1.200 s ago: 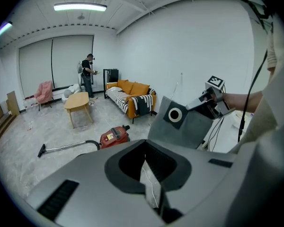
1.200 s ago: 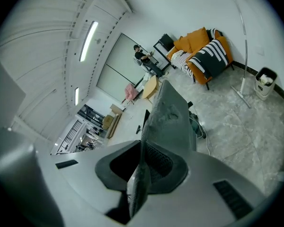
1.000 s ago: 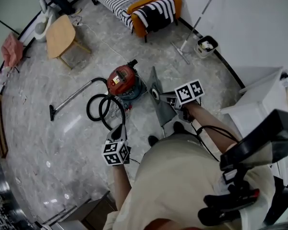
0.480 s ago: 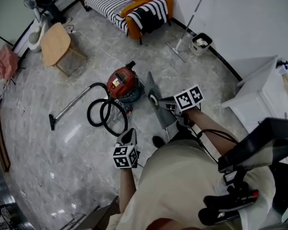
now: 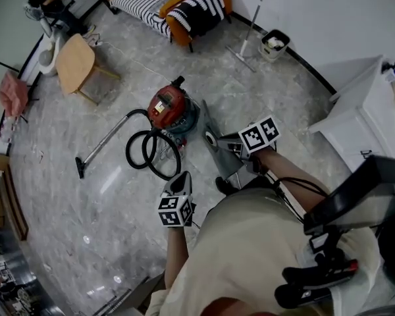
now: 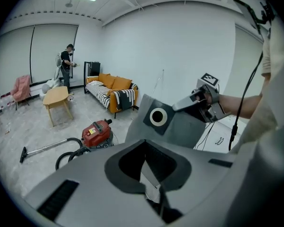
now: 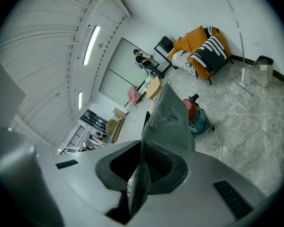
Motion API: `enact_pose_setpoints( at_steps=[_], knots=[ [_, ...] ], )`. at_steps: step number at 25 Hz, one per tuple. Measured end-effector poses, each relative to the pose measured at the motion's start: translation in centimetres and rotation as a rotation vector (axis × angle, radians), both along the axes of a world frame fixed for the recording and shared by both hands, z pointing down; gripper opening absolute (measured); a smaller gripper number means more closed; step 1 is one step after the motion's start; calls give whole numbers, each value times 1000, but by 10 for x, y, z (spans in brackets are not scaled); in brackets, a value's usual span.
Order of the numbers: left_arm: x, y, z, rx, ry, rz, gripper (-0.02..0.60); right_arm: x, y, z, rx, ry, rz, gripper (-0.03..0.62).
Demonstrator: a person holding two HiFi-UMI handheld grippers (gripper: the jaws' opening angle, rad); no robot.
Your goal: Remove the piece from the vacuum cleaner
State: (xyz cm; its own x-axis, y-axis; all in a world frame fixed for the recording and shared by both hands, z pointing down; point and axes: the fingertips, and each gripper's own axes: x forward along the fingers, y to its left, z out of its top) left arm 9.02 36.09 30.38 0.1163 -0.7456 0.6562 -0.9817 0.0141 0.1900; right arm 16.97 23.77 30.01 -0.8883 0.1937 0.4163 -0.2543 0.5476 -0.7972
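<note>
Two hand-held grippers are in view, and the piece sits in only one of them. The right hand-held gripper (image 5: 233, 144) is clenched on the edge of the grey dust bag (image 5: 218, 153), which runs edge-on between its jaws in the right gripper view. The bag's long axis runs on from those jaws, forward and slightly down, and its collar with the round hole (image 6: 158, 117) is at the far end. Beyond that end, well apart from the bag, the red vacuum cleaner (image 5: 170, 107) stands on the floor (image 5: 85, 196) with its black hose (image 5: 151, 153) coiled beside it. The piece therefore appears to be already out of the machine. The left hand-held gripper (image 5: 182, 178) has its jaws drawn together on nothing. From it the bag lies ahead and to the right, near but not touching, and the vacuum cleaner lies ahead and slightly left. The right hand is the nearer hand, since it already grips the piece. Any coming move, whether carrying the bag clear or setting it down, probably turns on keeping that forward-pointing length away from the machine and the hose.
</note>
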Motion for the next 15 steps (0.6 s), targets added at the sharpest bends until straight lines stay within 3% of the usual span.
enact_pose_setpoints(
  at_steps=[7, 15],
  knots=[
    [62, -26, 0, -4, -6, 62, 3, 42, -1, -5, -22, -39, -3, 32],
    [115, -37, -3, -9, -26, 57, 3, 104, -15, 2, -33, -45, 10, 32]
  ],
)
